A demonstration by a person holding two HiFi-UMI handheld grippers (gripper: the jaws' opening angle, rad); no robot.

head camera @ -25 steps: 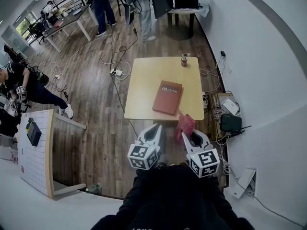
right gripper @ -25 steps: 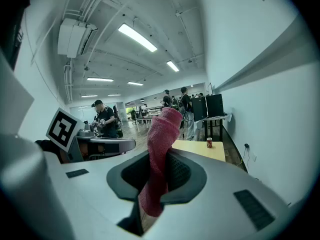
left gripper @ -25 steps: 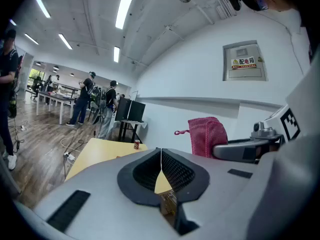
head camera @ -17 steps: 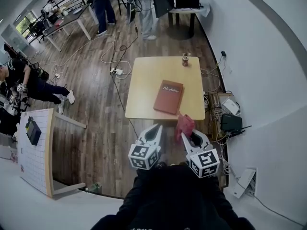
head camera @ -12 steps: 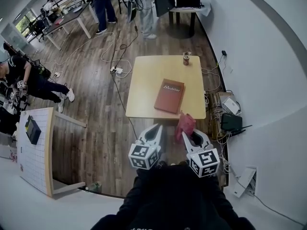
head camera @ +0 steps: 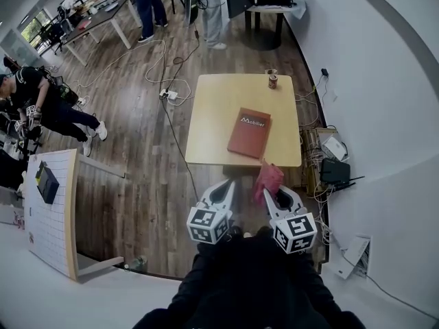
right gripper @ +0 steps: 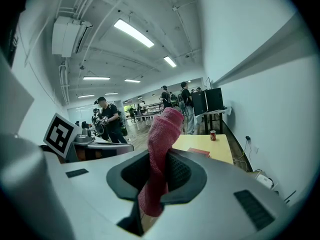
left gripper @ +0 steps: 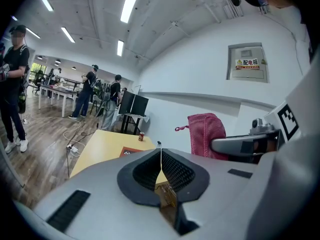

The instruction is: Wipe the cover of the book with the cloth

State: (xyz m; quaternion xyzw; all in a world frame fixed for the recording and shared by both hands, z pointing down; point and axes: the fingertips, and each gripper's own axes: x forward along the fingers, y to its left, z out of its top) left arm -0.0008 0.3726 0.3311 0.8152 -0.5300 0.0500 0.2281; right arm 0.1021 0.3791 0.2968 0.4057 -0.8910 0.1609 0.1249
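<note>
The wooden surface (head camera: 206,115) carries the red book (head camera: 249,133), lying flat toward its near right corner. I hold both tools off the surface's near edge: my left tool (head camera: 226,184) is closed on nothing, and my right tool (head camera: 273,196) clamps the pink cloth (head camera: 267,177). 1 small can (head camera: 272,81) stands at the surface's far edge.

The person wore a black top with long black sleeves (head camera: 206,290). The left gripper (head camera: 227,184) and the right gripper (head camera: 274,192) had smooth pale grey shells, with black ribbed pads (left gripper: 176,171) lining the inside. Each carried a white cube (head camera: 208,225) printed with black square markers.
</note>
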